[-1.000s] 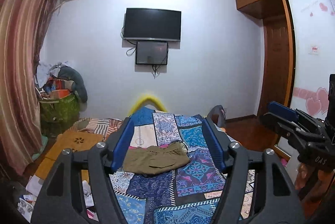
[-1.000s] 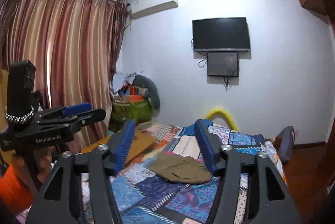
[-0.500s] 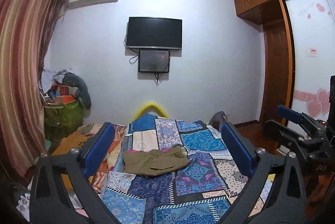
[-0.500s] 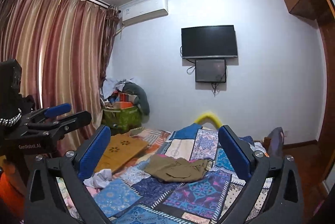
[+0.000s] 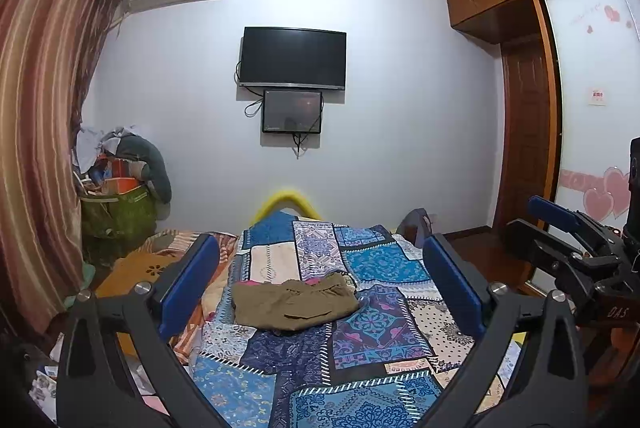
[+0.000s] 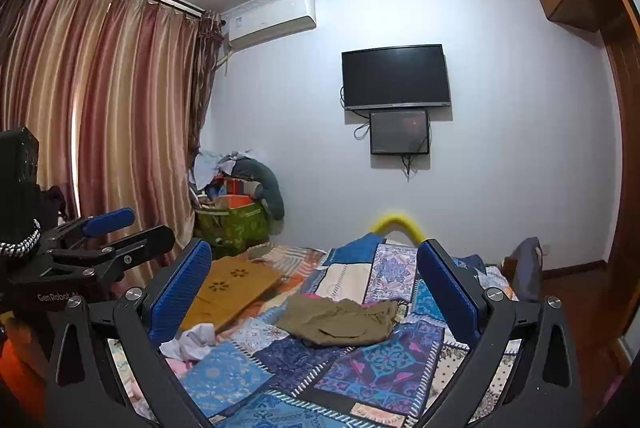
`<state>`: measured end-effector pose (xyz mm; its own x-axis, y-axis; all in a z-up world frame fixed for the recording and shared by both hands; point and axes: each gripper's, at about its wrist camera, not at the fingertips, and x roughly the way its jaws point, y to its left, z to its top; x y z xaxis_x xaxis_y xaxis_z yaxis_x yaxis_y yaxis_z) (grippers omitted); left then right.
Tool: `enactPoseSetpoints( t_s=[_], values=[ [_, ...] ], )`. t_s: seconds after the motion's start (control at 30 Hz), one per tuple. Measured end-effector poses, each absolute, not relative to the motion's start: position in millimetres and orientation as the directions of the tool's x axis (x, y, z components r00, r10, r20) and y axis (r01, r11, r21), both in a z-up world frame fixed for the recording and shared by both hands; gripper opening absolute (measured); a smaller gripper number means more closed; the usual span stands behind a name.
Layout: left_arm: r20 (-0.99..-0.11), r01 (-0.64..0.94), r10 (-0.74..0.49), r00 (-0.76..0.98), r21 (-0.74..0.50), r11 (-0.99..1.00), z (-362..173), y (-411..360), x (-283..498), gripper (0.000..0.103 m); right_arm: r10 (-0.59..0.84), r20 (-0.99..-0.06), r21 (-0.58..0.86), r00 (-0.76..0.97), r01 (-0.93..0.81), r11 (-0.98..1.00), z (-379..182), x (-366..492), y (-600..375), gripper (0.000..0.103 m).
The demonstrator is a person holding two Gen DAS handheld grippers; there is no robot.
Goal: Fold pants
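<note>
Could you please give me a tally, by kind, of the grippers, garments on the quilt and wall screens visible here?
Grippers: 2, the left gripper and the right gripper, both open.
Garments on the patchwork quilt: 1, the olive pants.
Wall screens: 2, the TV and the smaller screen below it.
Total: 5.

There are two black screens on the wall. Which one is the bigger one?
The upper screen is the bigger one. It is wide and hangs directly above the small screen, which has cables dangling beneath it.
</note>
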<state>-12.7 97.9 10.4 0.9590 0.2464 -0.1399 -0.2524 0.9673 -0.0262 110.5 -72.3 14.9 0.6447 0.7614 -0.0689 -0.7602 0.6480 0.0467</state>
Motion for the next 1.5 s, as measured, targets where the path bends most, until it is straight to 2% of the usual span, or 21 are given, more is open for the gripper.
enactPoseSetpoints(
  t_s=[0.47,1.5],
  values=[
    [-0.168,-0.259,0.252,0.953,-0.021,0.966,6.4,100.3,-6.6,0.103,0.756,-0.085,0.048,0.649,-0.755,0.654,16.7,108.2,-73.7,0.102],
    [-0.172,-0.236,0.23,0.958,-0.012,0.972,1.5,94.8,-7.0,0.103,0.754,-0.097,0.086,0.65,-0.749,0.657,17.5,109.5,-79.9,0.102]
  ],
)
